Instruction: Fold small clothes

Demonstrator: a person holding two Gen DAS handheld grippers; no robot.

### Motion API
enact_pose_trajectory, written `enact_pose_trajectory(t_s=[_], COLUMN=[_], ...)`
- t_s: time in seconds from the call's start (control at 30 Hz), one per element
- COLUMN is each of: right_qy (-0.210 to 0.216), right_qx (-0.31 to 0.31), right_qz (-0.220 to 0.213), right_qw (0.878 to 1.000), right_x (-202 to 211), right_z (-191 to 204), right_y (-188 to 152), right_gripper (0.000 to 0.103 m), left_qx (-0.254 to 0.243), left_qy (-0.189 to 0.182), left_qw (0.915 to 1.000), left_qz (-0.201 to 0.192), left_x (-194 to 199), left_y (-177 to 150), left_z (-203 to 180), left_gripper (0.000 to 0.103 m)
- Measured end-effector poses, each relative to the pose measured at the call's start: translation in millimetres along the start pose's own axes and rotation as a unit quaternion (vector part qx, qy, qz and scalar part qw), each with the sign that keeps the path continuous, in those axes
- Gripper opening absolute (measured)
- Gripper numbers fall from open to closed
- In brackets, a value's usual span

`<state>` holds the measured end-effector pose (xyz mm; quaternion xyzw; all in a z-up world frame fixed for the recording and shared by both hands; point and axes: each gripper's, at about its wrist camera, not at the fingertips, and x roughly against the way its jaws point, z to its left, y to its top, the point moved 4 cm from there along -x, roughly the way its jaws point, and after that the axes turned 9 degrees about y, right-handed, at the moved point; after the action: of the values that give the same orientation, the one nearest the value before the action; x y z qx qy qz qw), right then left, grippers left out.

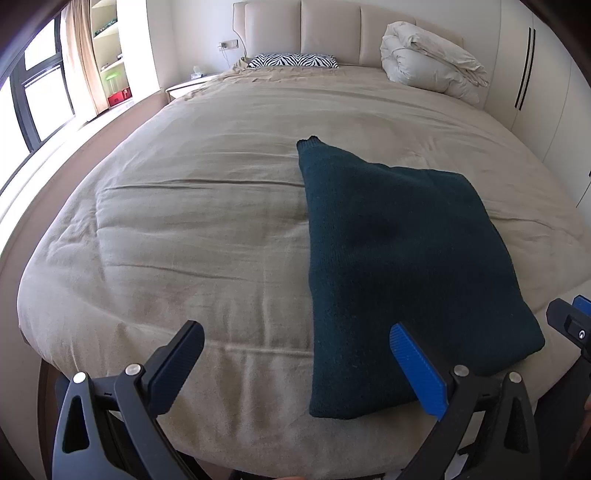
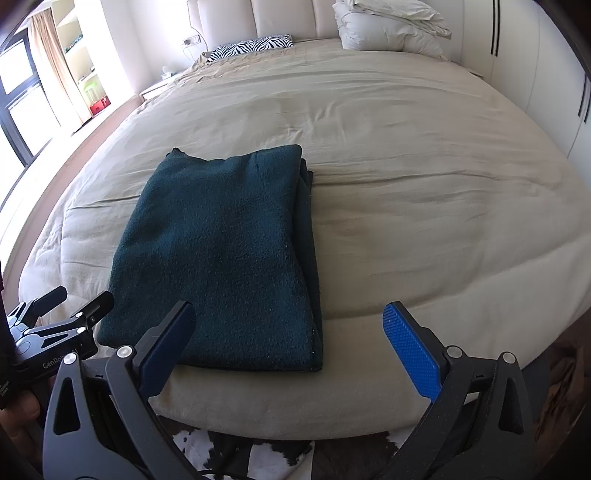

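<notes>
A home bedroom: wide bed [image 1: 184, 229], padded headboard [image 1: 332, 33], zebra pillow [image 1: 293, 61], curtained window [image 1: 40, 96].

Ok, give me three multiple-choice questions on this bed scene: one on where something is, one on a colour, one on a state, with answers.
1. Where does the sweater lie?
A. near the foot of the bed
B. against the headboard
C. on the floor

2. What colour is the sweater?
A. red
B. dark green
C. white

3. How do the left gripper and right gripper stand?
A. both shut on cloth
B. one open, one shut
C. both open, holding nothing

Answers: 1 A, it lies close to the near edge; 2 B, the knit is dark green; 3 C, both pairs of jaws are spread wide apart.
</notes>
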<state>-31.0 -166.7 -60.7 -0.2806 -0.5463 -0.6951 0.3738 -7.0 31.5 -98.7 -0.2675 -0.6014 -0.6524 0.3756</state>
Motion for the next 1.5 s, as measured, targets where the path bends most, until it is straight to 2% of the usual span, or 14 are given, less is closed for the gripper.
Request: enact_pose_trajectory(t_s=[1.5], right_qy=[0.0], right_qx=[-0.003], right_qz=[0.005], right_qw=[1.0], right_x=[-4.0], right_z=[0.0], right_y=[-4.0], right_gripper=[0.103], left_qx=[-0.001], left_qy=[0.0], left_qw=[1.0], left_qz=[0.002], left_x=[-0.2], left_y=[-1.8], left_z=[-2.2], left_gripper=[0.103])
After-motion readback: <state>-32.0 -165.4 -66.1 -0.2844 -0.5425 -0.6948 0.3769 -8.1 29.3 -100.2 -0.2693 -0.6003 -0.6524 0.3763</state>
